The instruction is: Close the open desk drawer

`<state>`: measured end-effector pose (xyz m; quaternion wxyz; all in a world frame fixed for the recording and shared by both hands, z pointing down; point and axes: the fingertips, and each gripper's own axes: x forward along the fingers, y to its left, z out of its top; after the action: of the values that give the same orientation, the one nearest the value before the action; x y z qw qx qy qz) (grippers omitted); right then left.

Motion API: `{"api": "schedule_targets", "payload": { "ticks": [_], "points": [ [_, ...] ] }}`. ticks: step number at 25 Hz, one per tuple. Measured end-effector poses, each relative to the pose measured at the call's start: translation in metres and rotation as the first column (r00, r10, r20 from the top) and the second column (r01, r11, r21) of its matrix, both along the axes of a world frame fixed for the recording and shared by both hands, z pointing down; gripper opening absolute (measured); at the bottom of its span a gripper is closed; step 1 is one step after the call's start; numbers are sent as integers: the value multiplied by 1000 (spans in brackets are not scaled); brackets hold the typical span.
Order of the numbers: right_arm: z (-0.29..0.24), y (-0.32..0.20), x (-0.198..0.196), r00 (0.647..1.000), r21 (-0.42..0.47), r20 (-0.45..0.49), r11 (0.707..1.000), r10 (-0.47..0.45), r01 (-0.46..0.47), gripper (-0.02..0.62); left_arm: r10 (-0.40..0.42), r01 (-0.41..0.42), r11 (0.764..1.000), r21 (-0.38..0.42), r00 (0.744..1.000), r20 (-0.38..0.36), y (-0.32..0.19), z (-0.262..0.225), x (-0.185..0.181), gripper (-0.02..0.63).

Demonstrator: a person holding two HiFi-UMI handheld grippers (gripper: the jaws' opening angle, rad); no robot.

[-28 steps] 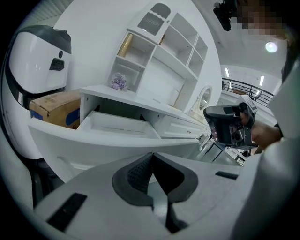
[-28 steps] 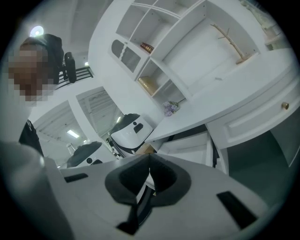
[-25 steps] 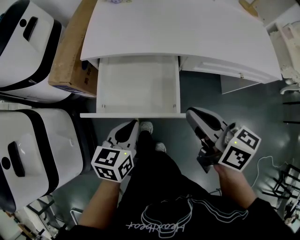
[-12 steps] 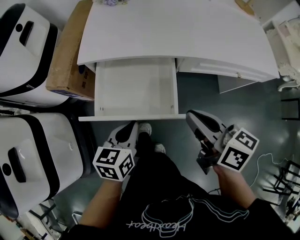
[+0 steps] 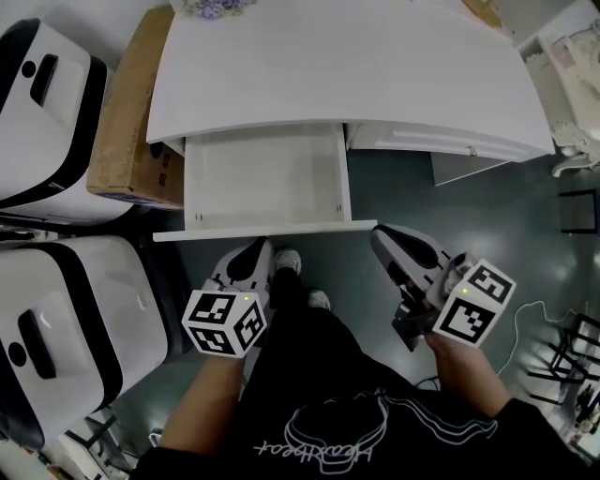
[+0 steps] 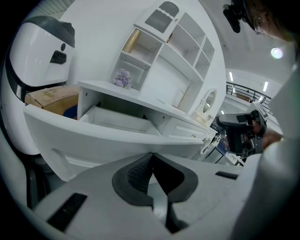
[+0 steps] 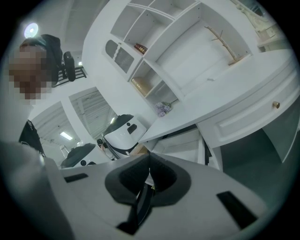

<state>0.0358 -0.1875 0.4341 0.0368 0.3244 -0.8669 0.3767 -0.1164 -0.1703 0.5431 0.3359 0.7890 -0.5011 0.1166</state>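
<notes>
The white desk [image 5: 375, 66] has its left drawer [image 5: 265, 178] pulled out, empty, with its front panel [image 5: 262, 230] toward me. My left gripper [image 5: 251, 255] hangs just short of the panel's middle, shut on nothing. In the left gripper view the gripper [image 6: 151, 154] points at the drawer front [image 6: 93, 136] from slightly below. My right gripper [image 5: 392, 242], shut and empty, is held right of the drawer's corner. The right gripper view has the gripper [image 7: 149, 157] below the open drawer [image 7: 185, 143].
Two white-and-black machines [image 5: 42, 103] [image 5: 66, 319] and a cardboard box [image 5: 127, 112] crowd the drawer's left side. A shut drawer with a knob [image 7: 276, 105] lies to the right. My shoes [image 5: 291, 258] stand below the drawer front. Purple flowers [image 5: 217, 7] sit on the desktop.
The desk and drawer have drifted left and slightly nearer in the head view. The gap between the left gripper and the drawer front has narrowed. Both grippers stay shut.
</notes>
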Motion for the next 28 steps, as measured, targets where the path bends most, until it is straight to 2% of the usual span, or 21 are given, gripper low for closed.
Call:
{"api": "schedule_targets", "payload": {
  "ticks": [28],
  "points": [
    [4,-38,9,995,-42,-17,994,98,-99,6,23,-23,999,-27,1000,6,-85,8,-3,5]
  ]
}}
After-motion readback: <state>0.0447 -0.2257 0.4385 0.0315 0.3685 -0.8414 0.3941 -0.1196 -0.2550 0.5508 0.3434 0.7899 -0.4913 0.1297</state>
